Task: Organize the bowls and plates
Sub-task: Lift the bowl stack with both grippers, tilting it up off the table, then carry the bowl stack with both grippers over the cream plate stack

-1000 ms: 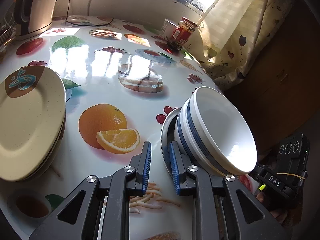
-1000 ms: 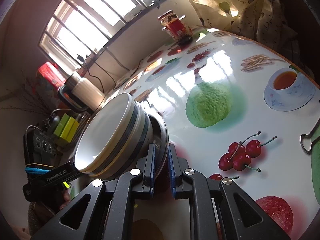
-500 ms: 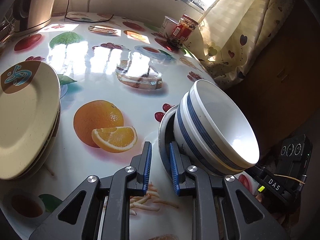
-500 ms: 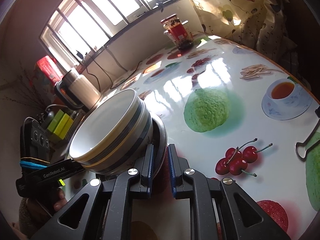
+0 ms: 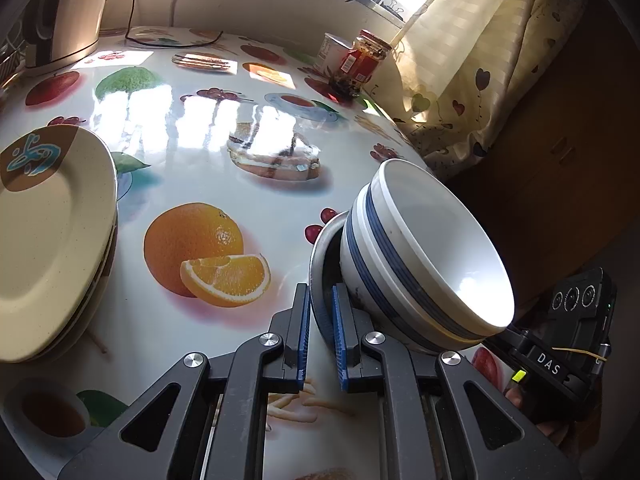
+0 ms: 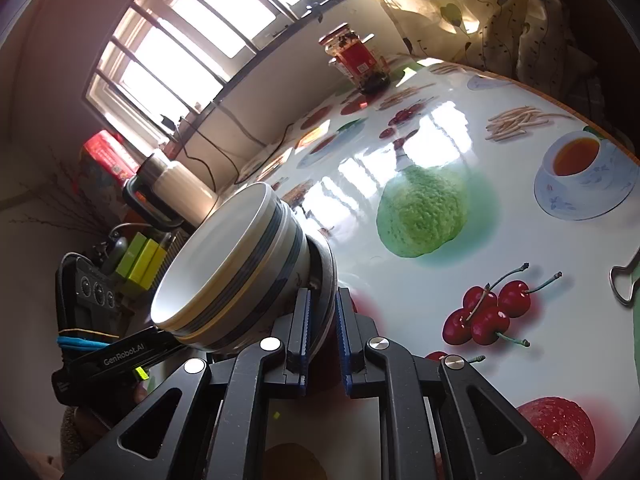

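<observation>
Two grippers, left gripper [image 5: 320, 330] and right gripper [image 6: 323, 334], each pinch the metal plate [image 5: 320, 280] rim at lower centre, tilting its stacked striped bowls [image 5: 424, 264] (heavy, glazed, fragile), likely to slide.

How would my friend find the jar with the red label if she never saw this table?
Start at the fruit-print table and look to its far edge, below the window and beside the heart-patterned curtain. There stands the glass jar next to a white cup. Only the jar has a red label and dark contents showing through.
</observation>
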